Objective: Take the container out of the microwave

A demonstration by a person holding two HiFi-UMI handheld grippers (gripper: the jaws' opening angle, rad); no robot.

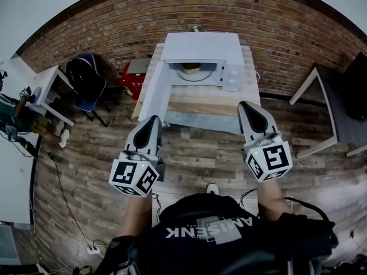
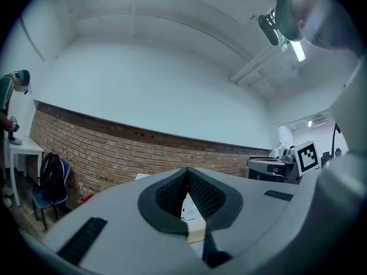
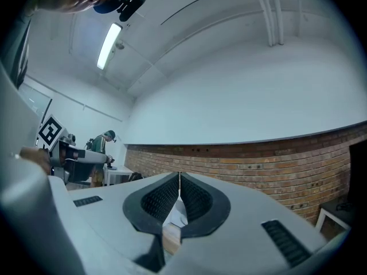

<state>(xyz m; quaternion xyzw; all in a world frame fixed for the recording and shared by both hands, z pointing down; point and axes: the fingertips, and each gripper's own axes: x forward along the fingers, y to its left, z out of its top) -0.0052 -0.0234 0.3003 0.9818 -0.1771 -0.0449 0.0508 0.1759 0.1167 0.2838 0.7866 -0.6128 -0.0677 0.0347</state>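
A: Left side, quick?
B: Dark backpack on a chair, red box beside the counter. Left gripper has its jaws pressed together, nothing between them.
A: Container?
B: Tan container sits inside the white microwave on the counter, door swung open leftward. Both grippers are well apart from it.
A: Right?
B: Right gripper is pressed together too, empty.
A: Writing?
B: Upside-down shirt print, partly covered, ends "SENK".

Left gripper jaws together, nothing between them, facing brick wall; chair, white table far left.
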